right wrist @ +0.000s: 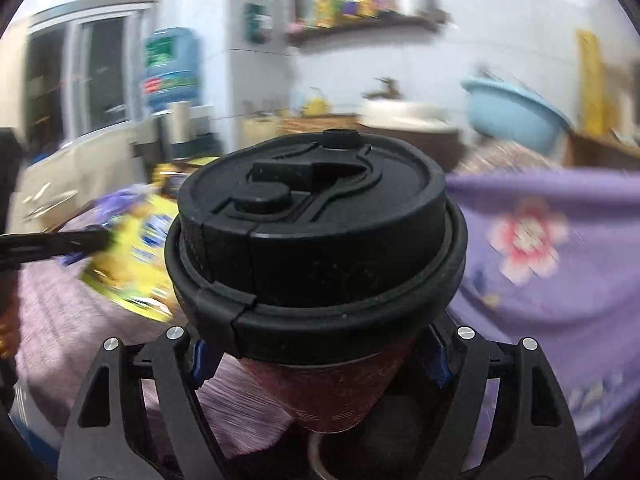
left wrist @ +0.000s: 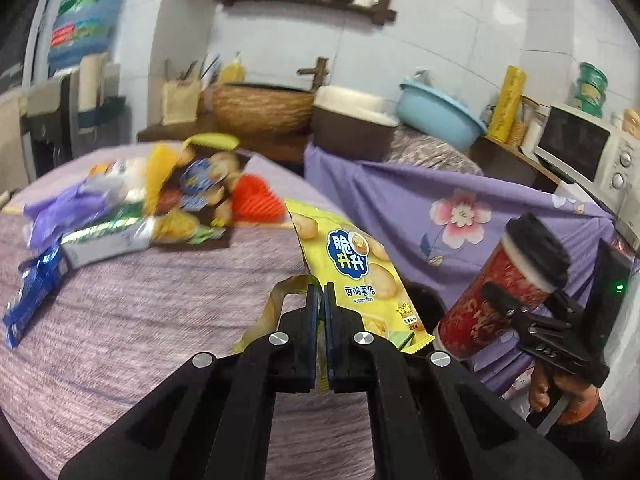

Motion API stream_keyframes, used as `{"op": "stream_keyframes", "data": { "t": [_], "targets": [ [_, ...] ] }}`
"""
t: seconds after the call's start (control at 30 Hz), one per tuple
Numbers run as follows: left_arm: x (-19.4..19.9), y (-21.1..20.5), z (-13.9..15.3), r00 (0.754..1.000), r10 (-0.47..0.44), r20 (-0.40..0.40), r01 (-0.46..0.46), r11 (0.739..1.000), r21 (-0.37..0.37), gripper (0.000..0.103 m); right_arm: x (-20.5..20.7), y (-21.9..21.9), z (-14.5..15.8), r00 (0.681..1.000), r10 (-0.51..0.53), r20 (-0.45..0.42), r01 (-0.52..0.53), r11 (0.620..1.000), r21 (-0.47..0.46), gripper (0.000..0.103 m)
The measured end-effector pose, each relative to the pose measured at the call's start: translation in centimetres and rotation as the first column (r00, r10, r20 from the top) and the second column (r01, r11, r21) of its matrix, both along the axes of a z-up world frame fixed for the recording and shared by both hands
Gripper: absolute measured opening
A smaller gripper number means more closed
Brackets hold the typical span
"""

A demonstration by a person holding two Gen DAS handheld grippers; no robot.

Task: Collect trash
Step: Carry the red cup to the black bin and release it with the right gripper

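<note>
left tongs (left wrist: 323, 292) pinched yellow snack wrapper (left wrist: 352, 264) | right tongs (right wrist: 320, 360) clamped red cup (right wrist: 324, 392) | both lifted off table (left wrist: 120, 320) for binning

A woven basket (left wrist: 262, 110) sat at the back edge of a dark wooden counter (left wrist: 280, 146), beside a brown bin (left wrist: 352, 128). A blue basin (left wrist: 440, 110) rested farther right (tilted), a white microwave (left wrist: 588, 152) beyond it. A wall shelf (left wrist: 308, 2) held colourful packets.
</note>
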State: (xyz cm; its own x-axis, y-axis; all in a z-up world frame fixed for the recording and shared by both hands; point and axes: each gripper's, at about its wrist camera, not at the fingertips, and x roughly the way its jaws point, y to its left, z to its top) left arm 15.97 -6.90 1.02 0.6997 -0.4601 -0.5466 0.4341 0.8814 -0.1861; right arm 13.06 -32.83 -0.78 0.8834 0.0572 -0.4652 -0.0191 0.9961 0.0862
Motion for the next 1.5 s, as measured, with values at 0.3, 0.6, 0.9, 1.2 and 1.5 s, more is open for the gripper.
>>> {"op": "stream_keyframes", "data": {
  "t": [0.3, 0.6, 0.9, 1.2, 1.5],
  "targets": [
    [1.4, -9.4, -0.6, 0.993, -0.119, 0.002, 0.119, 0.993, -0.017, 0.004, 2.9, -6.7, -9.1, 0.956, -0.187, -0.226, 0.205, 0.977, 0.060, 0.078],
    [1.6, -15.5, -4.1, 0.990, -0.143, -0.009, 0.143, 0.987, 0.071, 0.004, 5.6, -7.8, -18.2, 0.885, -0.218, -0.411, 0.256, 0.966, 0.038, 0.078],
    [1.4, -17.2, -5.1, 0.986, -0.164, -0.019, 0.165, 0.982, 0.090, 0.004, 7.4, -7.1, -21.4, 0.836, -0.199, -0.511, 0.242, 0.970, 0.019, 0.079],
    [1.4, -18.0, -5.8, 0.984, -0.173, -0.036, 0.176, 0.979, 0.104, 0.004, 7.3, -6.8, -24.0, 0.781, -0.202, -0.590, 0.239, 0.971, -0.016, 0.081],
    [1.9, -18.8, -6.3, 0.983, -0.178, -0.051, 0.184, 0.974, 0.129, 0.004, 6.7, -6.2, -24.6, 0.753, -0.209, -0.624, 0.203, 0.976, -0.082, 0.089]
  ]
}}
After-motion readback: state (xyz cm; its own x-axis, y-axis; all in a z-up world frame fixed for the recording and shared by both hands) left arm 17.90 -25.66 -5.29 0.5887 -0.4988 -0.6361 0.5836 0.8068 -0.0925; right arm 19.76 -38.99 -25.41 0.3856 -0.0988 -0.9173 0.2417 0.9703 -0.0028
